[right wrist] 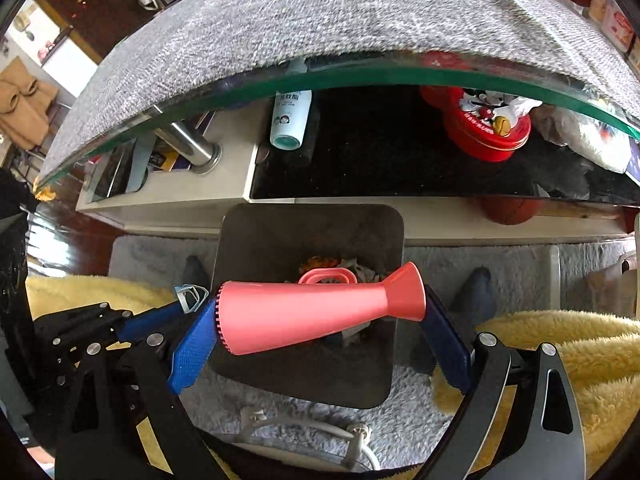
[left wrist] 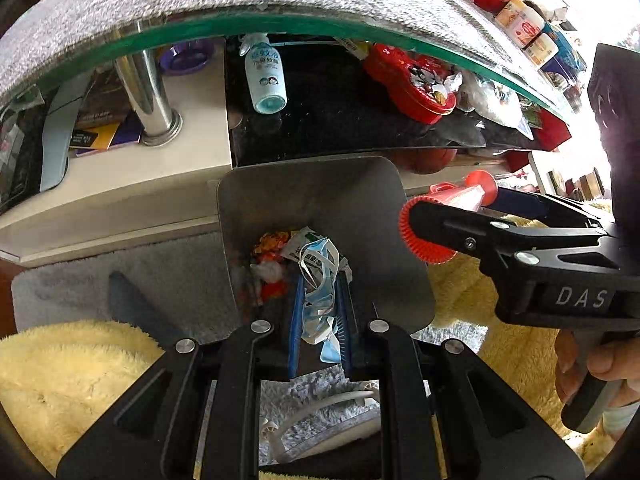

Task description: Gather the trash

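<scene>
A square metal trash bin (left wrist: 360,200) stands on the rug against the coffee table; wrappers and scraps lie in its bottom (left wrist: 272,256). My left gripper (left wrist: 320,316) is shut on a crumpled blue face mask (left wrist: 318,280) and holds it over the bin's opening. My right gripper (right wrist: 320,336) is shut on a pink trumpet-shaped plastic object (right wrist: 312,316), held sideways above the bin (right wrist: 312,232). In the left wrist view the right gripper (left wrist: 432,224) comes in from the right at the bin's rim with that object (left wrist: 464,196). The left gripper and mask show at the right wrist view's left (right wrist: 192,296).
A glass-topped coffee table (left wrist: 280,24) with a grey cover rises behind the bin. Its lower shelf holds a white bottle (left wrist: 266,76) and a red tin (left wrist: 412,84). A chrome leg (left wrist: 154,96) stands left. Yellow fluffy blankets (left wrist: 60,376) flank a grey rug (right wrist: 160,256).
</scene>
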A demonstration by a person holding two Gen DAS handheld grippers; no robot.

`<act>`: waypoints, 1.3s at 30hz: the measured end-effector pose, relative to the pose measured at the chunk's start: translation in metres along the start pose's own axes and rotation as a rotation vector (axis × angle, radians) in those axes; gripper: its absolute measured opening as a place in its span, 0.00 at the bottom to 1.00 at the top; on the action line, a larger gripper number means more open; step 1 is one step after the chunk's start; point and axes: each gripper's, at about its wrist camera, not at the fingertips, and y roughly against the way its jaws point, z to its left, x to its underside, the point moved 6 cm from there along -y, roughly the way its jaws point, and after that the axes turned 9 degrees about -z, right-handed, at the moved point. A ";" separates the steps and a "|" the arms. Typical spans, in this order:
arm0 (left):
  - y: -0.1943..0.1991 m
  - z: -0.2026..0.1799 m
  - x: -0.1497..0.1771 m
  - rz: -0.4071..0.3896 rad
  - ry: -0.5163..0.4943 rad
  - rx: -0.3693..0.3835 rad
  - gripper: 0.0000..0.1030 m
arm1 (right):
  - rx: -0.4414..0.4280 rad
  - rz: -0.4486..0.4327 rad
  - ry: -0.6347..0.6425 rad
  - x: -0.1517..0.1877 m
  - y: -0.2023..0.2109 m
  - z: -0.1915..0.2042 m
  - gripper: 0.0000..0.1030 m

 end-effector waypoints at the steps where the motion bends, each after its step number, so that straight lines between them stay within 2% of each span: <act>1: -0.001 0.001 0.000 0.004 0.001 0.003 0.15 | 0.001 0.004 0.001 -0.001 -0.001 0.000 0.91; 2: -0.002 0.001 0.000 0.009 0.002 0.005 0.24 | 0.001 0.009 0.001 -0.001 -0.003 0.001 0.91; 3: -0.003 0.002 0.000 0.014 0.005 0.003 0.43 | 0.003 0.017 0.000 -0.001 -0.005 0.001 0.91; 5: -0.003 0.003 -0.001 0.008 0.002 -0.006 0.57 | 0.011 0.025 -0.001 -0.001 -0.007 0.000 0.91; 8: -0.006 0.005 0.000 0.020 0.008 -0.005 0.58 | 0.019 0.032 -0.002 -0.001 -0.011 -0.003 0.97; 15: -0.009 0.010 -0.002 0.027 0.014 -0.025 0.75 | 0.018 0.034 -0.020 -0.004 -0.013 -0.009 0.97; 28: 0.004 0.010 -0.010 -0.007 -0.003 -0.064 0.90 | 0.022 0.000 -0.052 -0.010 0.000 -0.019 0.97; 32: 0.024 0.009 -0.019 -0.065 -0.019 -0.111 0.92 | 0.045 -0.068 -0.048 -0.020 0.021 -0.021 0.97; 35: 0.051 0.004 -0.032 -0.142 -0.026 -0.130 0.92 | 0.056 -0.161 -0.062 -0.035 0.051 -0.023 0.97; 39: 0.087 -0.005 -0.051 -0.256 -0.040 -0.164 0.92 | 0.122 -0.305 -0.040 -0.056 0.098 -0.025 0.97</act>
